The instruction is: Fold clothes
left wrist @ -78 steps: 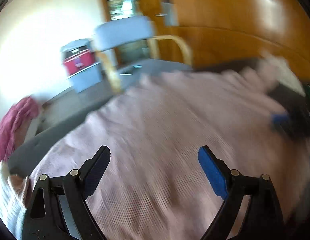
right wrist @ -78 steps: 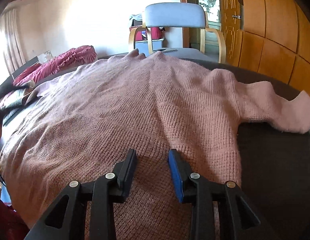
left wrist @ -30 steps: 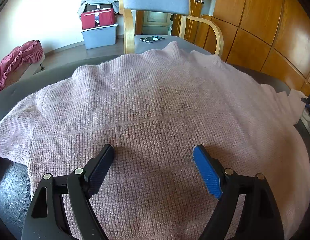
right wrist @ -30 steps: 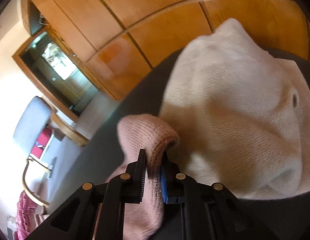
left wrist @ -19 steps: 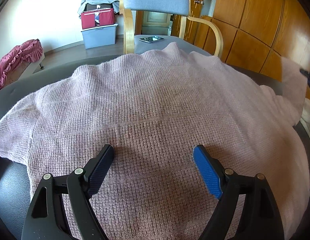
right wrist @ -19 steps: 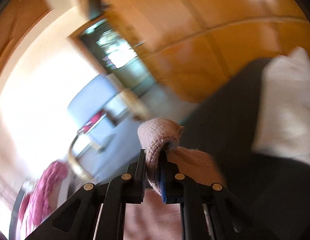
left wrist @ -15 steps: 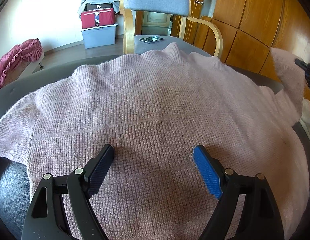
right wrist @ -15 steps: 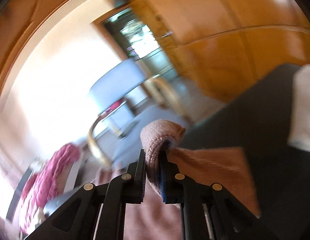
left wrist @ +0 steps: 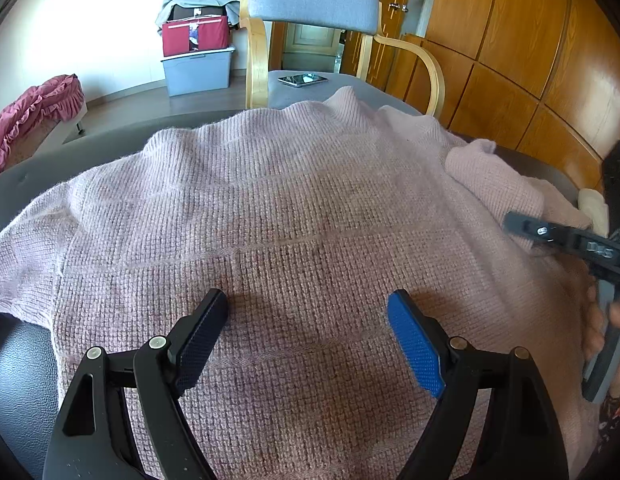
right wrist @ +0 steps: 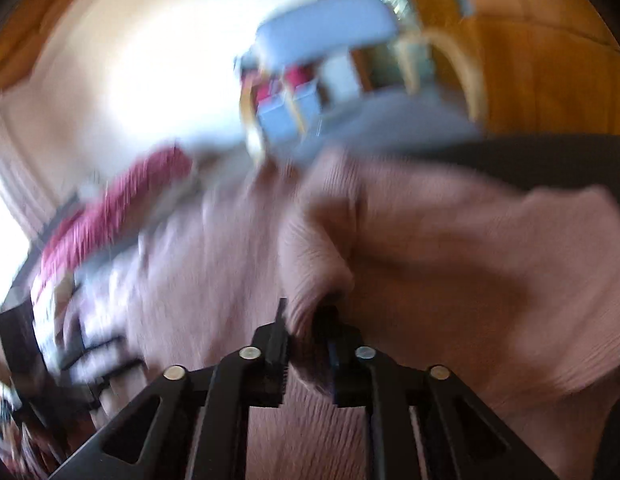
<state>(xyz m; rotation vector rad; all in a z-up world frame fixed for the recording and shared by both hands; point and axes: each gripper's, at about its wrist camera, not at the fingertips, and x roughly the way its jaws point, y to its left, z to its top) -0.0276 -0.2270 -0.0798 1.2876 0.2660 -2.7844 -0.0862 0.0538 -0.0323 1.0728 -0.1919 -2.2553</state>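
The right gripper pinches the pink sweater's sleeve over its body on the dark worktop, the left gripper spread wide above the hem; no writing legible.

No legible text, label, brand or number anywhere in either view. Small pale markings on the right gripper, too blurred and small to read. A printed patch on the red bag above the grey storage box, likewise unreadable. Right wrist view wholly motion-blurred.
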